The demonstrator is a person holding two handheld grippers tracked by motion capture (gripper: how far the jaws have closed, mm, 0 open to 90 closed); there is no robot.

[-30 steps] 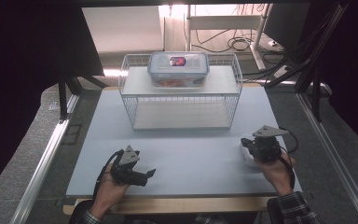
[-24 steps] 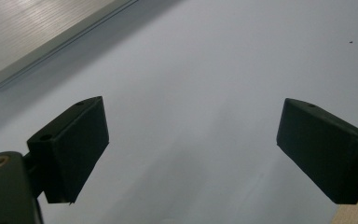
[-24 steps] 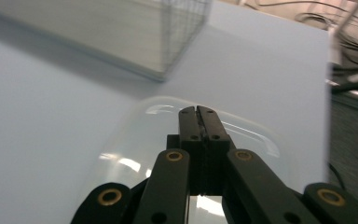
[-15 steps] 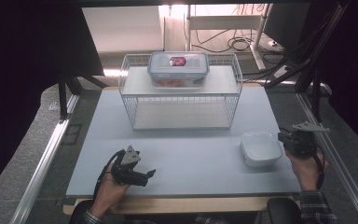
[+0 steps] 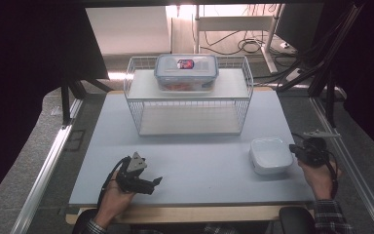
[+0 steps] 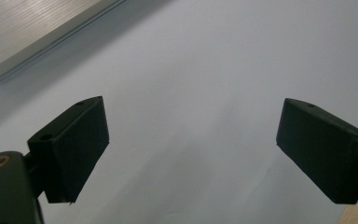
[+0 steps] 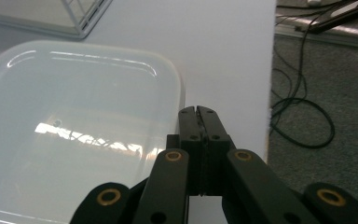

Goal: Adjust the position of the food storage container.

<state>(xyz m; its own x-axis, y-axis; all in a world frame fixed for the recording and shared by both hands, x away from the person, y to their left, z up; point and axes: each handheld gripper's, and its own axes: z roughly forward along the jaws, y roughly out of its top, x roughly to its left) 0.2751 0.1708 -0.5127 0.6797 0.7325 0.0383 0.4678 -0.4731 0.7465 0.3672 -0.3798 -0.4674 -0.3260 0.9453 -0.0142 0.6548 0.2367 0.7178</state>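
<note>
Presently the white container [image 5: 271, 155] sits on the counter [image 5: 195, 161] at the person's right, in front of the right end of the wire rack [image 5: 190, 105]. The right gripper [image 5: 299, 151] rests just beside the container's right edge, near enough that contact cannot be ruled out from the high view. In the right gripper view its jaws are pressed fully together with nothing between them, and the container [image 7: 74, 126] lies to their left, its rounded corner close by the tips.

The left gripper [image 5: 156, 181] lies well apart, at the front left of the counter. Its jaws stand wide open over bare surface and hold nothing.

Judgement: the right hand is plainly the nearer. Any grasp would first require those jaws to part and shift leftward over the rim. The container is close to square, so no long axis governs the approach.

A lidded clear box [image 5: 186, 71] stands on top of the rack; a red label shows through its lid, but the writing is too small to read
</note>
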